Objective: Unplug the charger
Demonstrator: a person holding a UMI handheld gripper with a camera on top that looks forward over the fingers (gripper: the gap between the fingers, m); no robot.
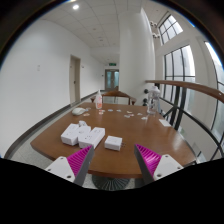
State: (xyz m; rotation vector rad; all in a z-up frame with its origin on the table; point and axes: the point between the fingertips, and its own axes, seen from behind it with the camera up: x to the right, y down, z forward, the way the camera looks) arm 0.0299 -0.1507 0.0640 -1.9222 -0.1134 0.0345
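Gripper view is being filled by a large oval brown wooden table bearing small white boxes. The gripper is being held wide open, well short. No charger can be made out, so a wrong item risks being grabbed.

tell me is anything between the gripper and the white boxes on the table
Nothing visible stands in the way. The gripper is open, and only bare table lies between its fingers and the white boxes just ahead. I cannot tell which of them, if any, is the charger.
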